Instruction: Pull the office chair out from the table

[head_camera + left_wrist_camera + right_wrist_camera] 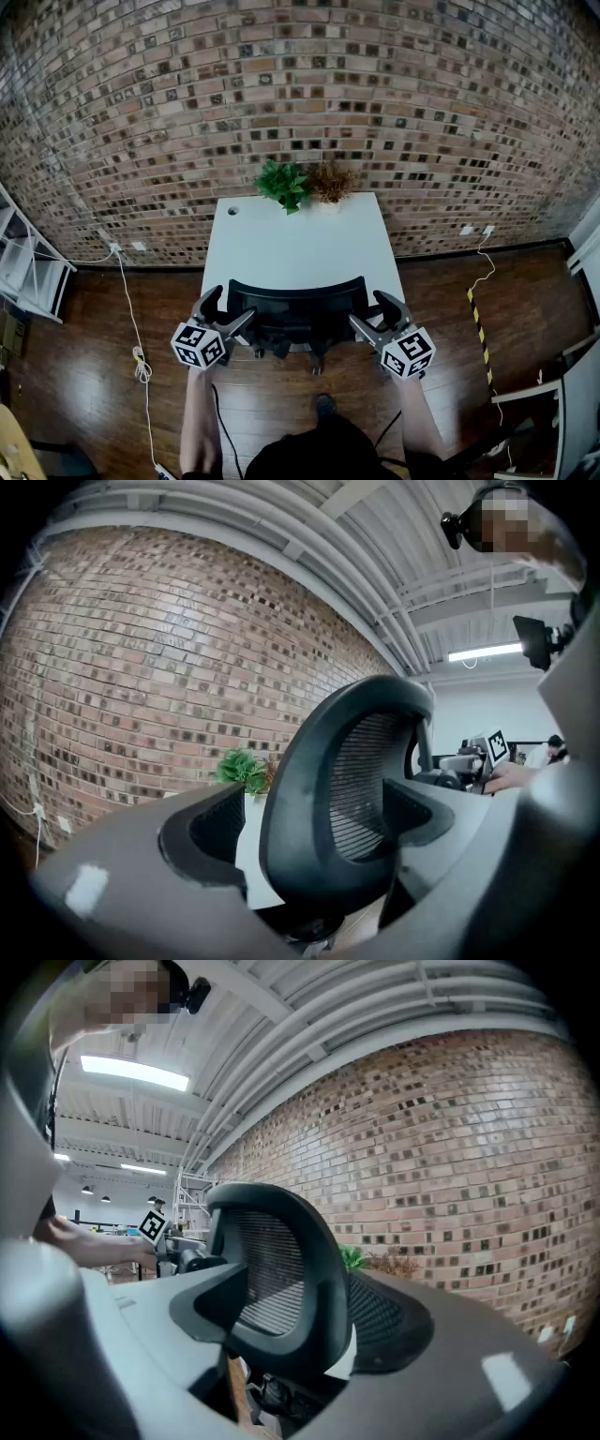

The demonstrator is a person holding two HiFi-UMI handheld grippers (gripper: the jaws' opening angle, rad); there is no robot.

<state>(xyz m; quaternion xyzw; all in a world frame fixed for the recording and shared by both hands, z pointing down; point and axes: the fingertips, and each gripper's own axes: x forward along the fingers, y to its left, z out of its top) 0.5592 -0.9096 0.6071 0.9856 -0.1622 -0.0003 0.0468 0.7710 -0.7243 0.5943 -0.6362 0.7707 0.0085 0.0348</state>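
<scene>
The left gripper has its jaws spread wide, straddling the left edge of the black mesh-backed office chair without pinching it. The chair sits pushed in at the near edge of the white rectangular table (not yet pulled out, by the look of it). The right gripper likewise gapes around the backrest's right edge. This looks like the grasping step. Next, both should clamp the frame, then draw back evenly.
</scene>
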